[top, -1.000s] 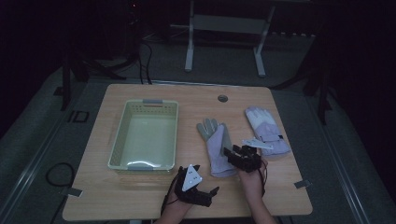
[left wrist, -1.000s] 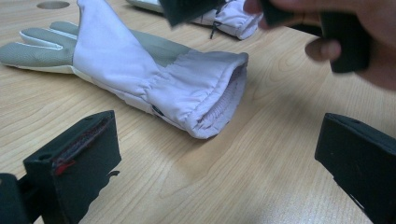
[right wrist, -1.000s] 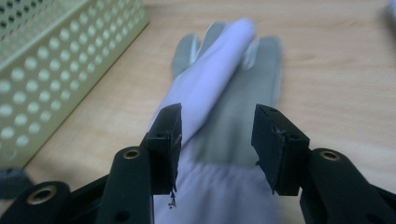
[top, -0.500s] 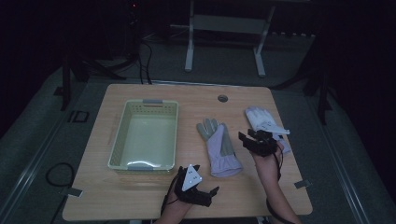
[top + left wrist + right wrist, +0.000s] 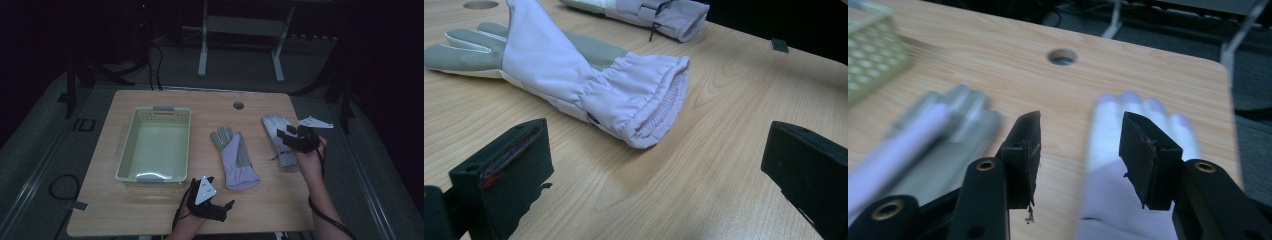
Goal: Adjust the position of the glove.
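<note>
From the high view, two pale lilac fabric gloves lie flat on the light wooden bench (image 5: 165,220). The middle glove (image 5: 234,159) runs its long axis from about 11 o'clock, where the grey-palmed fingers point, down to 5 o'clock at the gathered cuff. The right-hand glove (image 5: 276,131) lies near the bench's 3 o'clock edge, fingers toward 11 o'clock, its cuff end under the right claw (image 5: 285,135), which hangs over it with jaws apart. The left claw (image 5: 224,207) sits at 6 o'clock, just below the middle glove's cuff, jaws spread. A pale green plastic lattice basket (image 5: 125,152) stands at 9 o'clock, long axis toward 12.

In the left gripper view, the middle glove's elasticated, ruched cuff (image 5: 651,102) opens toward the spread black jaws, nothing between them; its palm is grey and matte, the back smooth cloth.

In the right gripper view, blurred, the partly spread jaws stand above the right-hand glove (image 5: 1120,200), pinching nothing; its white fingertips point to 12 o'clock.
</note>
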